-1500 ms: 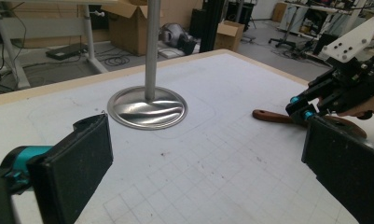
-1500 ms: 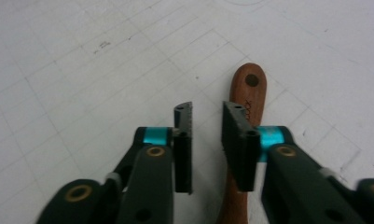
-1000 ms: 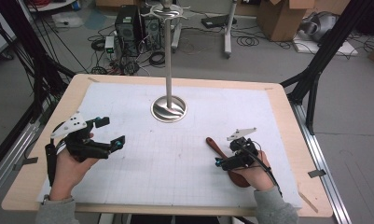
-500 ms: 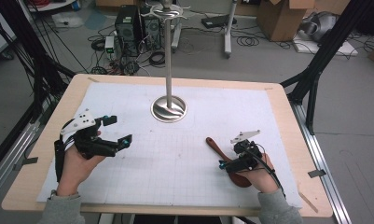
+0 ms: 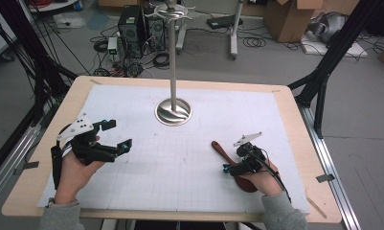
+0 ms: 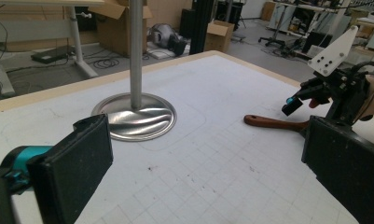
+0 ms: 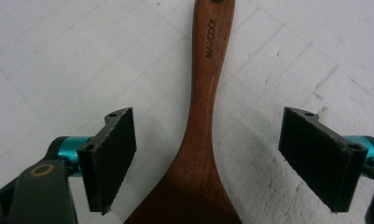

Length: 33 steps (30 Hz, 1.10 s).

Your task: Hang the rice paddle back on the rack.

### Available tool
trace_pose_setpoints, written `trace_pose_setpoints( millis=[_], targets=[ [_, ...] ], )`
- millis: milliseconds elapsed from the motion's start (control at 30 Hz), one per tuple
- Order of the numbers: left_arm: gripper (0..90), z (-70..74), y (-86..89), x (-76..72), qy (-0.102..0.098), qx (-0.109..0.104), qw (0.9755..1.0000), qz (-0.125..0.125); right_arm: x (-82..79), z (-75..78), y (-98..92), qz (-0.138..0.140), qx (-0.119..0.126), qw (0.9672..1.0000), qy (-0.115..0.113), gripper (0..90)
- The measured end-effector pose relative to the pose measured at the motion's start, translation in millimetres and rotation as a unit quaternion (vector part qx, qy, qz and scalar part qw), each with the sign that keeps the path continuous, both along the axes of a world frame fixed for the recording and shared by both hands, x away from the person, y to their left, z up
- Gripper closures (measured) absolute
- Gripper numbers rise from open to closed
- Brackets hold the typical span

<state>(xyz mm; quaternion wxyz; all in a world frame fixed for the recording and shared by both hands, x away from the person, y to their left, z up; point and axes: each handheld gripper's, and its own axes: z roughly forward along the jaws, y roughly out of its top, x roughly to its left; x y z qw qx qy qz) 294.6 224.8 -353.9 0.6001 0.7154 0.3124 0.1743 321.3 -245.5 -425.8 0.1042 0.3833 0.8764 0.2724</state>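
With my right tool (image 7: 208, 158) spread wide astride the brown wooden spatula (image 7: 201, 140) lying lower right on the table (image 5: 295, 143), I'd centre on its neck before squeezing, my left tool (image 5: 114, 135) spread and idle at left.

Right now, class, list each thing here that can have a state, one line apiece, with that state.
Left gripper: open, holding nothing.
Right gripper: open, jaws either side of the spoon.
Wooden spoon: flat on the mat, not gripped.
Metal stand: upright, round base flat on the mat.
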Motion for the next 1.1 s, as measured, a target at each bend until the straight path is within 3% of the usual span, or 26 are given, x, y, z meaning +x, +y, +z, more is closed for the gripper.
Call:
trace_pose_setpoints(
  millis=[300, 800, 1100],
  targets=[
    [2.3, -1.6, -1.0, 0.7, 0.003, 0.002, 1.0, -0.001, 0.2, 0.1, 3.1, 0.0, -0.016, 0.9999, 0.006, 27.4],
    [2.2, -1.2, -1.6, -0.2, 0.001, 0.006, 1.0, 0.0, -0.8, 5.1, 5.9, 0.005, -0.026, 0.9996, 0.012, 53.7],
    [2.3, -3.2, -4.8, 0.8, 0.006, 0.012, 0.9999, -0.002, 0.7, 6.1, 8.7, 0.005, -0.033, 0.9993, 0.015, 59.5]
  ],
)
